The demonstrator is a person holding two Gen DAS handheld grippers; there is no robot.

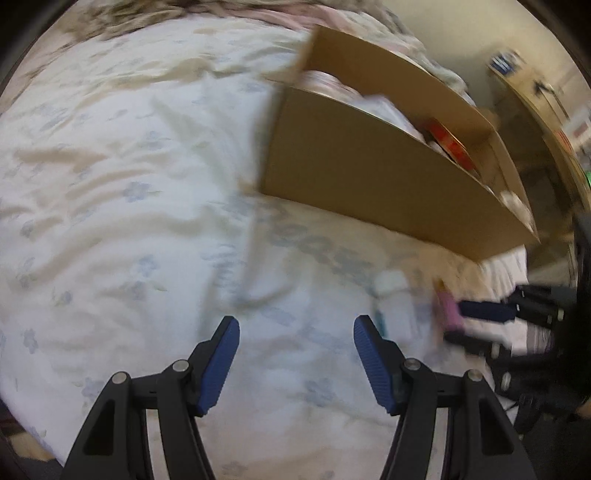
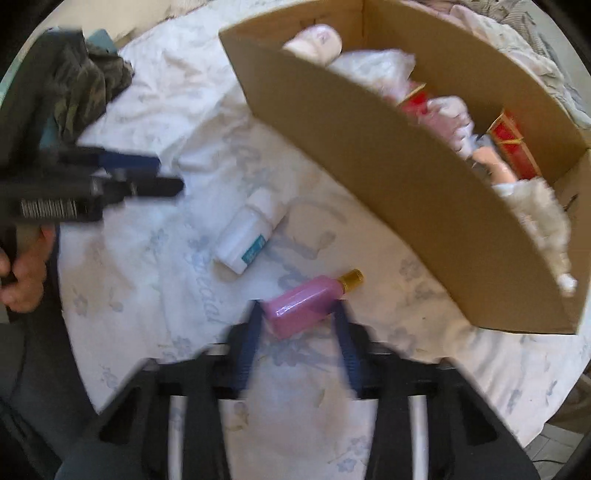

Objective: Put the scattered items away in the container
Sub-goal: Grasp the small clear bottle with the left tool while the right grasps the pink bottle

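Observation:
A long cardboard box (image 2: 388, 162) with several items inside lies on a floral white bedsheet (image 2: 155, 266); it also shows in the left wrist view (image 1: 369, 173). A pink bottle (image 2: 303, 306) with a gold cap lies between the fingers of my right gripper (image 2: 299, 325), whose jaws stand around its base. A white bottle (image 2: 247, 232) lies to its left. My left gripper (image 1: 295, 350) is open and empty over bare sheet; it also shows in the right wrist view (image 2: 162, 173). The left wrist view shows the white bottle (image 1: 391, 295), pink bottle (image 1: 448, 310) and right gripper (image 1: 480, 325), blurred.
A camouflage cloth (image 2: 88, 85) lies at the far left of the bed. Rumpled bedding (image 1: 258, 14) lies behind the box. A wooden shelf unit (image 1: 535, 103) stands beyond the bed's right edge.

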